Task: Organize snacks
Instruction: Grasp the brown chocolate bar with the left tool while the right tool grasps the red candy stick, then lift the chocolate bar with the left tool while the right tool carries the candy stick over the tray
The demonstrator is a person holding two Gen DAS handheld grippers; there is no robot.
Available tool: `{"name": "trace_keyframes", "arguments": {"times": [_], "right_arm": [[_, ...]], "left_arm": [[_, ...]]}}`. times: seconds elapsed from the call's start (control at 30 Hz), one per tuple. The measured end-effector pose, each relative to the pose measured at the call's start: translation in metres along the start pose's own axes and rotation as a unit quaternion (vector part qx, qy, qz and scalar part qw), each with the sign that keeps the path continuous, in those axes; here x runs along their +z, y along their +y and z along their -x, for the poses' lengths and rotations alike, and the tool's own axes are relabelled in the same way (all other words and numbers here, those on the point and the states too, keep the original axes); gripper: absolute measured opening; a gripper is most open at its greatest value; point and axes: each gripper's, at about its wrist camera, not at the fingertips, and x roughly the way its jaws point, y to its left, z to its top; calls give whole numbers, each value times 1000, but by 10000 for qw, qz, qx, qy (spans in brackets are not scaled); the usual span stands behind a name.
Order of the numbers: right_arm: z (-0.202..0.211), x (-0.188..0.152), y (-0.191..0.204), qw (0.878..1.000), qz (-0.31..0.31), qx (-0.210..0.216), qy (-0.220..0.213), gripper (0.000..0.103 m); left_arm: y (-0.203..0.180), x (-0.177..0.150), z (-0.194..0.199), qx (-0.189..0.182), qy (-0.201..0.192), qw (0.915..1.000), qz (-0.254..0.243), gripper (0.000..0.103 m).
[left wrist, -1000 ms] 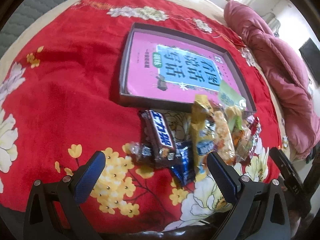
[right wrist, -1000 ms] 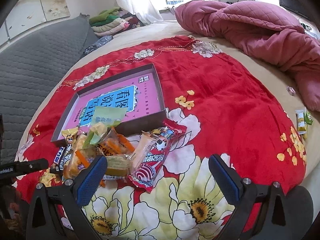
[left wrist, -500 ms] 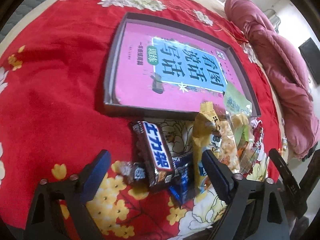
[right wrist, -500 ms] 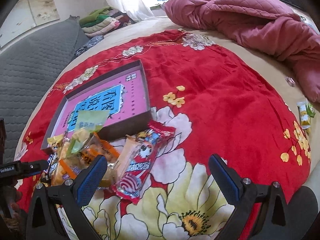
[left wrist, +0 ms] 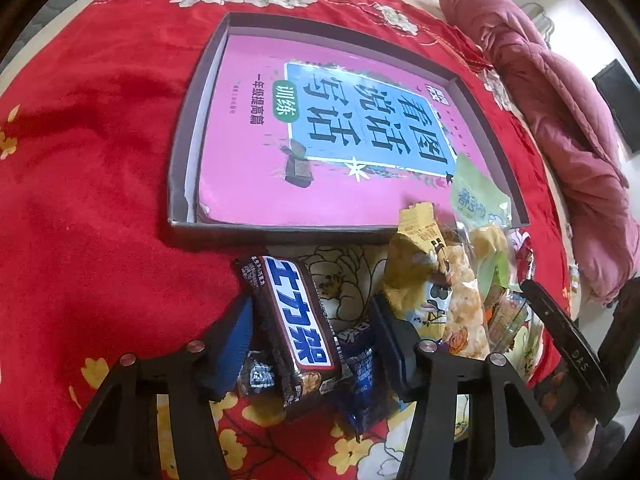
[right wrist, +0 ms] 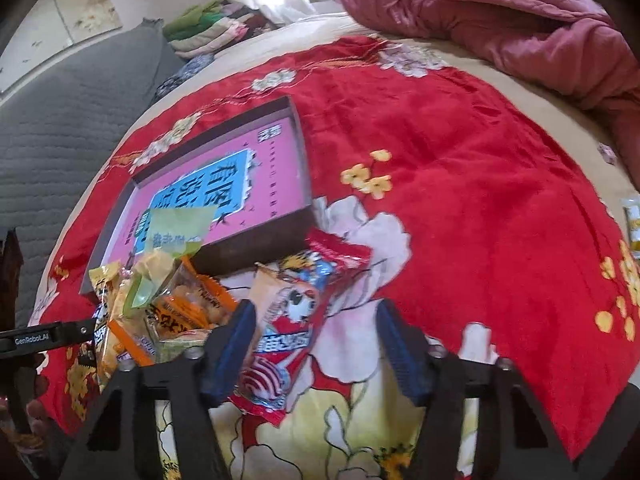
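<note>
Most of my view is the red floral blanket (left wrist: 100, 184), with the shallow box (left wrist: 188, 152) on it holding a pink book (left wrist: 248, 168). Snack packets lie heaped against the box's near wall. My left tongs (left wrist: 310, 344) have just been narrowing around the brown chocolate bar (left wrist: 296, 324), pads not clearly pressing. My right tongs (right wrist: 316, 344) have been narrowing too, straddling the red candy bag (right wrist: 288, 332), its right side free.

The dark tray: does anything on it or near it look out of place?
Yes. A pale green packet lies half over the dark tray's near corner rim. The other snacks, such as the chocolate bar, sit heaped on the red blanket outside it.
</note>
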Motion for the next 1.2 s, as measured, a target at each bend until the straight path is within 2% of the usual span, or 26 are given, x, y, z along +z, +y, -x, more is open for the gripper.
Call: {"name": "trace_keyframes", "arguments": {"times": [0.07,0.2,0.27,0.33,0.53,0.67,1.2], "right_arm": [[-7,0,2,9999,9,117,95,41],[-12,0,1,9995,-74,295,116,32],[-12,1,3,9994,0,338,46,26],[-12,2,4,9992,22,402,9,21],[-6,4,-1,9989,-30,442,-118,19],[-1,7,-2,9992,39,309,-255,19],[17,11,3,9968,244,364,-662,18]], "left_arm": [[1,0,-1,-21,4,10000,15,59],[2,1,-4,-58,0,10000,46,58],[3,1,-5,-73,-3,10000,64,55],[3,1,-7,-79,7,9999,63,47],[5,0,-8,-86,-1,9999,80,36],[7,-1,-8,-171,-28,9998,103,32],[19,0,40,-587,-569,9959,387,31]]}}
